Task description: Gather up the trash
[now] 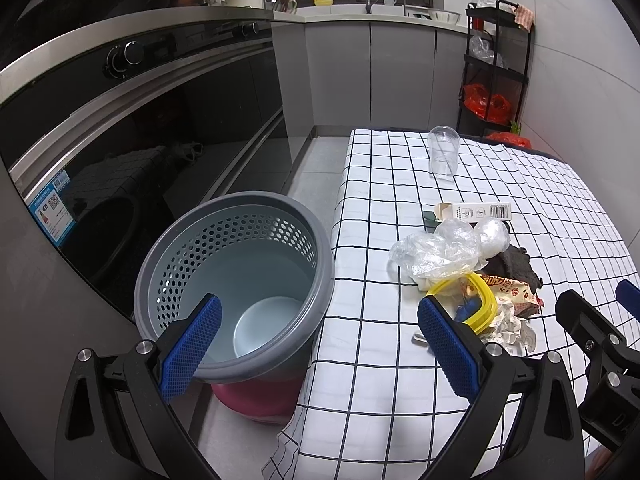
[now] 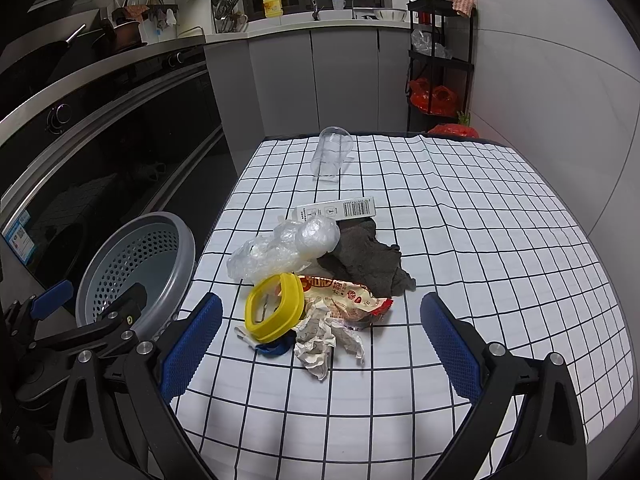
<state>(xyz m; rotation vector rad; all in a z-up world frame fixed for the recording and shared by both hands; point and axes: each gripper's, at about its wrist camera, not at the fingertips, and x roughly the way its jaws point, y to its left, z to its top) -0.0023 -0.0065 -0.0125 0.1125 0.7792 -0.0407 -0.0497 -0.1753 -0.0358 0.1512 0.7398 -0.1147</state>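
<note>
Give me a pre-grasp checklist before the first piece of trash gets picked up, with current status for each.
1. Left gripper open and empty: ok.
2. Right gripper open and empty: ok.
3. Grey bin within view beside the table, mouth unobstructed: ok; it looks empty.
4. Nearest targets clear of the right fingers: ok; crumpled paper and yellow ring lie ahead, untouched.
5. Pile separable: not ok; plastic bag, dark cloth and snack wrapper overlap.
6. Clear cup upright: cannot tell; fisheye tilts it.
</note>
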